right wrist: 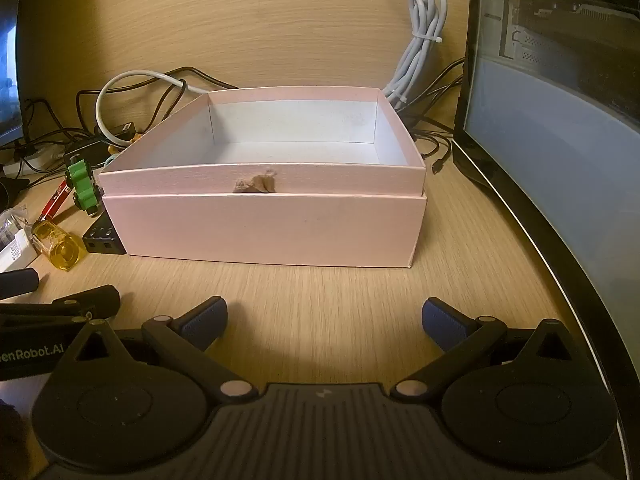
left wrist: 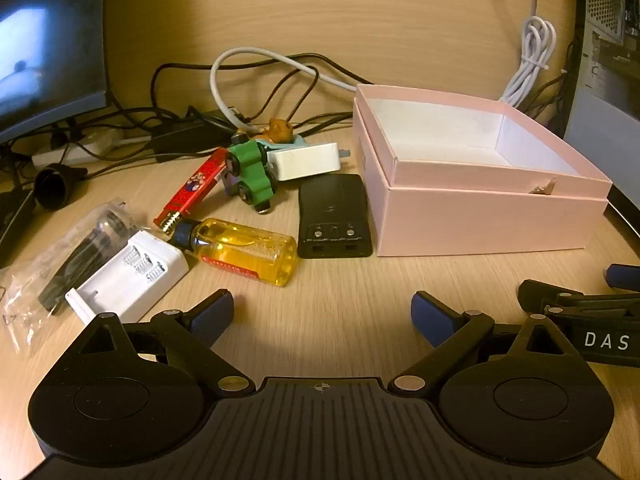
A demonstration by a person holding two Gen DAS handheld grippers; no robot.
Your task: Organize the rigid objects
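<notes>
— Fingers on your left gripper (left wrist: 322,316) are spread wide and hold nothing; the right gripper (right wrist: 324,322) is the same, above bare tabletop (right wrist: 320,288).

— Where are the things?

— Just ahead of the left fingers: the yellow bottle (left wrist: 244,254), the black battery pack (left wrist: 334,216) and the green toy car (left wrist: 252,174), in a tight pile. The pink box (right wrist: 264,232) stands empty before your right.

— The risk?

— I think the round bottle may roll if you squeeze it off-centre, and it touches the white charger (left wrist: 132,276), so that may move too.
</notes>
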